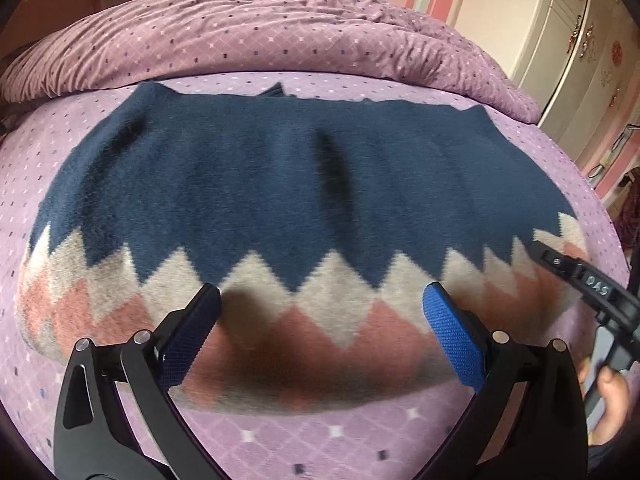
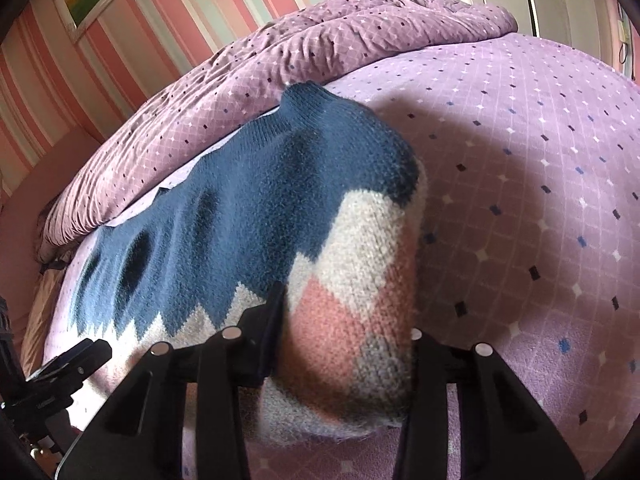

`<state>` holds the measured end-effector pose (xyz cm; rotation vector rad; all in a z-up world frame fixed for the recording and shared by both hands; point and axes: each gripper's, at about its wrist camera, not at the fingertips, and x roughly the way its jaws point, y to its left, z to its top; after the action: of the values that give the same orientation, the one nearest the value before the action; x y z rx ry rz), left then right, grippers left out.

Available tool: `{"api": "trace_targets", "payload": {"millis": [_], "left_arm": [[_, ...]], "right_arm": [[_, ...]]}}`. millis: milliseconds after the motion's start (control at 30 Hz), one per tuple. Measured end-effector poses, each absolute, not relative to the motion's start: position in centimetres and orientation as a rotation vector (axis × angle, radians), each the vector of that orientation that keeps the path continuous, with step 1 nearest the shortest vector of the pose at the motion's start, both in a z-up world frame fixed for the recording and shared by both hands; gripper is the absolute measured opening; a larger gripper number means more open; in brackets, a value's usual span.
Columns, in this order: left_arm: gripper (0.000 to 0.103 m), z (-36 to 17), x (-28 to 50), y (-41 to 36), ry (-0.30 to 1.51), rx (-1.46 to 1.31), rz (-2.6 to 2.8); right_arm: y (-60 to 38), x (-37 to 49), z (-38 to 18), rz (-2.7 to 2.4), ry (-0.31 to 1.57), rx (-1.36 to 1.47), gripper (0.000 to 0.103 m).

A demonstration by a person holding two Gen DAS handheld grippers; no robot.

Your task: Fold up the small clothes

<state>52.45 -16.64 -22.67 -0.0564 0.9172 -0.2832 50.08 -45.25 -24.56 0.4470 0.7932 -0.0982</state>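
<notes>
We had right gripper [image 2: 344, 336] fingers clamped on sweater [image 1: 280, 184] corner; left gripper [image 1: 320, 332] fingers open above its hem.

home bedroom: quilted bed [image 1: 400, 428], striped wallpaper [image 2: 132, 40], wardrobe [image 1: 576, 40].

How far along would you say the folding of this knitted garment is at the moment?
Early. Done: the sweater lies spread on the purple bedspread. In hand: the right tool pinches a bunched corner of its patterned hem, while the left tool hovers open over the hem's middle, gripping nothing. Left: no finished fold shows yet.
</notes>
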Motion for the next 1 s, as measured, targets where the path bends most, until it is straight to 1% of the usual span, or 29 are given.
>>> {"api": "trace_targets", "payload": {"millis": [67,200,267,433,533,600,700,833,1000], "left_arm": [[0.100,-22.6,52.2,-17.4,0.918,-0.050,-0.301],[0.100,-22.8,51.9,-18.4,0.914,-0.009,-0.288],[0.100,-23.1,51.9,-18.4,0.917,0.001,-0.281],[0.100,-23.7,52.0,-18.8,0.931,0.043,-0.250],[0.100,-23.6,52.1,-19.0,0.929,0.049,-0.236],[0.100,-23.6,52.2,-18.9,0.933,0.039,-0.230],[0.100,-23.6,52.3,-18.9,0.937,0.035,-0.228],[0.100,-23.7,52.4,-18.6,0.935,0.015,-0.236],[0.100,-24.1,52.5,-18.4,0.941,0.007,-0.244]], "right_arm": [[-45.4,50.3,-24.6,-0.105,0.806,0.464,0.043],[-45.8,50.7,-25.0,-0.114,0.831,0.500,0.050],[-45.9,50.8,-25.3,-0.119,0.838,0.516,0.052],[-45.7,51.2,-25.6,-0.127,0.860,0.512,0.052],[-45.4,51.3,-25.3,-0.128,0.857,0.485,0.049],[-45.2,51.1,-25.0,-0.126,0.845,0.462,0.043],[-44.2,50.9,-24.0,-0.141,0.826,0.382,0.037],[-42.8,51.0,-22.5,-0.148,0.803,0.286,0.035],[-41.9,51.0,-20.5,-0.129,0.786,0.254,0.032]]}}
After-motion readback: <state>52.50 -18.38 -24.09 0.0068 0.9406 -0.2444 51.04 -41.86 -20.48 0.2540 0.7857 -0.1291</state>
